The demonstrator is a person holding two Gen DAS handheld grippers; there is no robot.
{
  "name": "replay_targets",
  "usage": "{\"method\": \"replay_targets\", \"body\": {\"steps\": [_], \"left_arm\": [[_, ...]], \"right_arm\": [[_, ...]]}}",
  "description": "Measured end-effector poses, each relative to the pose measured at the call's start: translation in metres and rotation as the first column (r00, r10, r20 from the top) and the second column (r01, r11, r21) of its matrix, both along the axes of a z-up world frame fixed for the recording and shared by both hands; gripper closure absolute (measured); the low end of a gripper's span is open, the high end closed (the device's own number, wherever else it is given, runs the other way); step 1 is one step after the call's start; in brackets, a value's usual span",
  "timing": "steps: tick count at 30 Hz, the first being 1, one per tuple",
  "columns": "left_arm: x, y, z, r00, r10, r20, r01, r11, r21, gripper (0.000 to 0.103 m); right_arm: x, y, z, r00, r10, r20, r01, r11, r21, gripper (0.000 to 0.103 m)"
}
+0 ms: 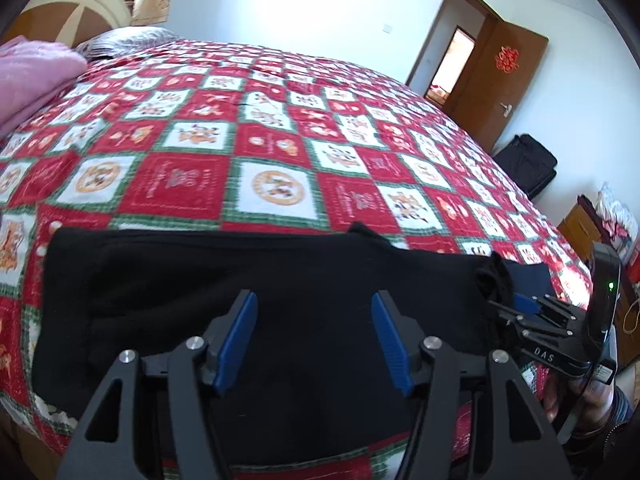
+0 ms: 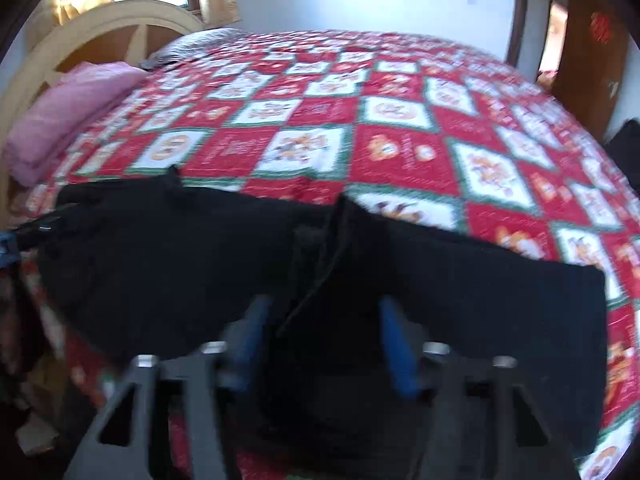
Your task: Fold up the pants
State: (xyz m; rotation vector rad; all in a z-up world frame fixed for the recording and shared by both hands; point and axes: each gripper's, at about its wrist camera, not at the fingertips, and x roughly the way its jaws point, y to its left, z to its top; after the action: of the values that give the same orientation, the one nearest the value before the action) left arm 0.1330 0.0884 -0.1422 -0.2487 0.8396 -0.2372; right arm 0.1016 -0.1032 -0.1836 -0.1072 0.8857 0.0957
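matt black cloth pants (image 1: 240, 280), quilted cotton-look bedspread (image 1: 280, 140), glossy wooden door (image 1: 504, 80)

Quilted bed (image 1: 280, 128), black pants (image 1: 240, 280), pink blanket (image 1: 36, 76)

A home bedroom: quilted bed (image 1: 280, 128), headboard (image 2: 100, 28), pillow (image 2: 76, 112).

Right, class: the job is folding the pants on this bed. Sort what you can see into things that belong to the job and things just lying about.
Belongs to the job:
- black pants, spread on the quilt
- left hand-held gripper
- right hand-held gripper

Just lying about:
- patchwork quilt
- pink folded blanket
- black bag by the door
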Motion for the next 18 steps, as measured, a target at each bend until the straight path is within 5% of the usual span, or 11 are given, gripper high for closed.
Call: {"method": "replay_targets", "body": {"steps": [1,7,11,12,13,15,18], "left_arm": [[-0.001,0.006,0.000,1.000,0.011,0.001,-0.011,1.000,-0.008,0.041],[0.000,0.040,0.004,0.996,0.085,0.021,-0.084,0.996,-0.018,0.041],[0.000,0.057,0.005,0.992,0.123,0.037,-0.125,0.991,0.045,0.036],[0.000,0.063,0.004,0.990,0.135,0.038,-0.137,0.989,0.052,0.035],[0.001,0.070,0.002,0.989,0.147,0.034,-0.149,0.987,0.060,0.035],[-0.001,0.083,-0.002,0.984,0.173,0.034,-0.175,0.982,0.074,0.034],[-0.005,0.104,-0.017,0.979,0.206,0.009,-0.206,0.974,0.095,0.034]], "right_arm": [[-0.002,0.002,0.003,1.000,0.007,0.006,-0.007,1.000,-0.001,0.086],[0.000,0.016,0.006,0.999,0.042,0.006,-0.042,0.999,0.012,0.089],[0.002,0.034,-0.007,0.995,0.095,-0.008,-0.095,0.986,-0.136,0.087],[0.000,0.038,-0.006,0.994,0.105,-0.009,-0.106,0.981,-0.160,0.080],[-0.003,0.040,-0.004,0.992,0.124,-0.016,-0.124,0.978,-0.165,0.061],[-0.010,0.035,0.000,0.986,0.161,-0.035,-0.163,0.982,-0.097,0.041],[-0.025,0.021,0.005,0.975,0.220,-0.040,-0.217,0.975,0.056,0.041]]}}
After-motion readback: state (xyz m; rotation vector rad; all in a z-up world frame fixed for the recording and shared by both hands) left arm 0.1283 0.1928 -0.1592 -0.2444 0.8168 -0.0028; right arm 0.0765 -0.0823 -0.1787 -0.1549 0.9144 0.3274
